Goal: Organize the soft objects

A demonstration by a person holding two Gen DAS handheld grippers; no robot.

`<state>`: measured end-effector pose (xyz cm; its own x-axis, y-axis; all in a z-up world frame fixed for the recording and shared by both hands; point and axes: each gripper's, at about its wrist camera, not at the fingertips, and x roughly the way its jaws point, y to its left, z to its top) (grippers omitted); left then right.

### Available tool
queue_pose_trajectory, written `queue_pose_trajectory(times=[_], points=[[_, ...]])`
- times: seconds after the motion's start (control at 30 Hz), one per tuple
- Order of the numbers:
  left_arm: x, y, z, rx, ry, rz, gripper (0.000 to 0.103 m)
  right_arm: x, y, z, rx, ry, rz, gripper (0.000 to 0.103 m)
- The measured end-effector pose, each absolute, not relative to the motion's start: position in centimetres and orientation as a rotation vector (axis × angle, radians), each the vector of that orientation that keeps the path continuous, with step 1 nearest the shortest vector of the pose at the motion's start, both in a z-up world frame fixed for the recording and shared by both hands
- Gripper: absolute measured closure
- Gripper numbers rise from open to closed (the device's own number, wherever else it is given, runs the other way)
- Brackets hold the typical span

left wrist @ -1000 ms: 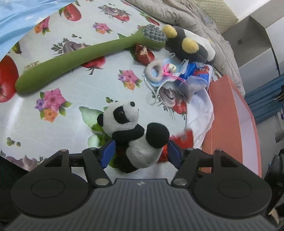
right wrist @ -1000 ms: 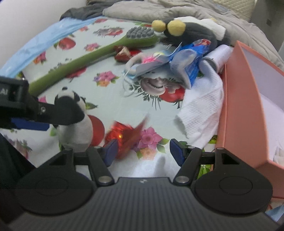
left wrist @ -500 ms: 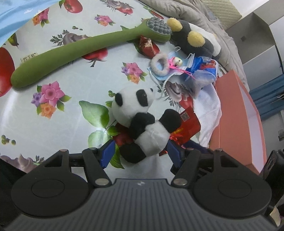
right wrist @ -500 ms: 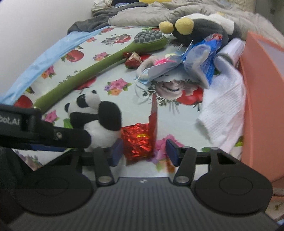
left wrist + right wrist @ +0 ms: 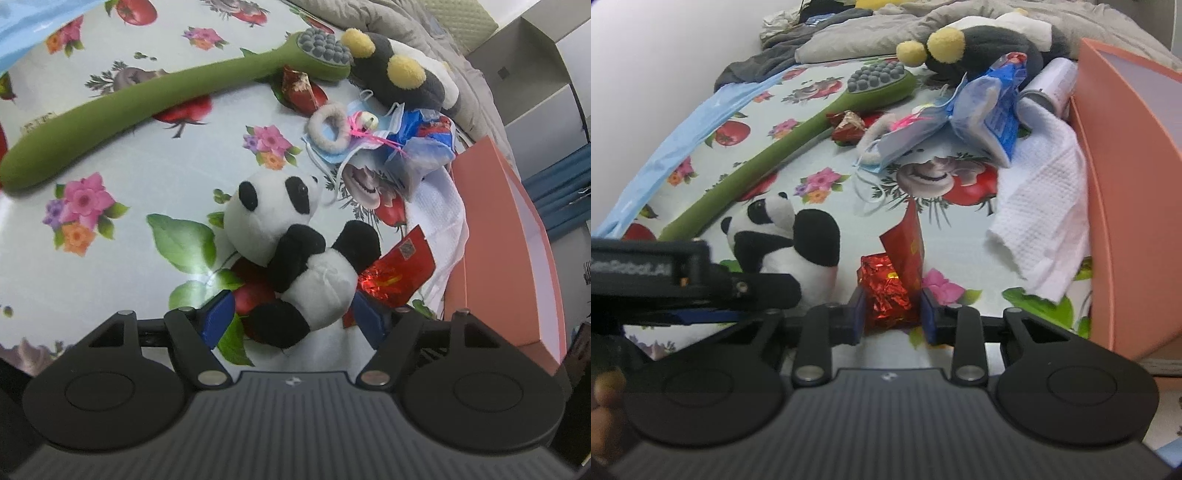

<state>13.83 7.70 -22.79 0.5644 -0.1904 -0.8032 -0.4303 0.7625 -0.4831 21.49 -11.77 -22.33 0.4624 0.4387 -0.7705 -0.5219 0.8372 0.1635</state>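
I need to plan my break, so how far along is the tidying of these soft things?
Barely begun. What shows of the orange box holds nothing. In hand: the right tongs are closing around the red foil wrapper, while the left tongs are opening around the panda toy. Left on the cloth: the green brush, black plush, face mask and white towel.
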Motion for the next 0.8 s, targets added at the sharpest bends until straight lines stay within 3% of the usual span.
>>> queue_pose_trajectory(times=[0.23, 0.4, 0.5, 0.8], points=[[14.9, 7.4, -23.4, -0.724, 0.969, 0.131, 0.031, 21.3, -12.5, -22.0, -0.115, 0.913, 0.555, 0.071], [15.5, 7.3, -23.8, -0.739, 0.96, 0.098, 0.053, 21.1, -12.9, -21.9, -0.123, 0.907, 0.533, 0.071], [15.6, 7.0, -23.7, -0.734, 0.955, 0.082, 0.057, 21.1, -13.0, -21.7, -0.12, 0.905, 0.528, 0.072], [15.2, 6.6, -22.8, -0.673, 0.956, 0.085, 0.06, 20.7, -13.4, -20.6, -0.126, 0.879, 0.512, 0.072]])
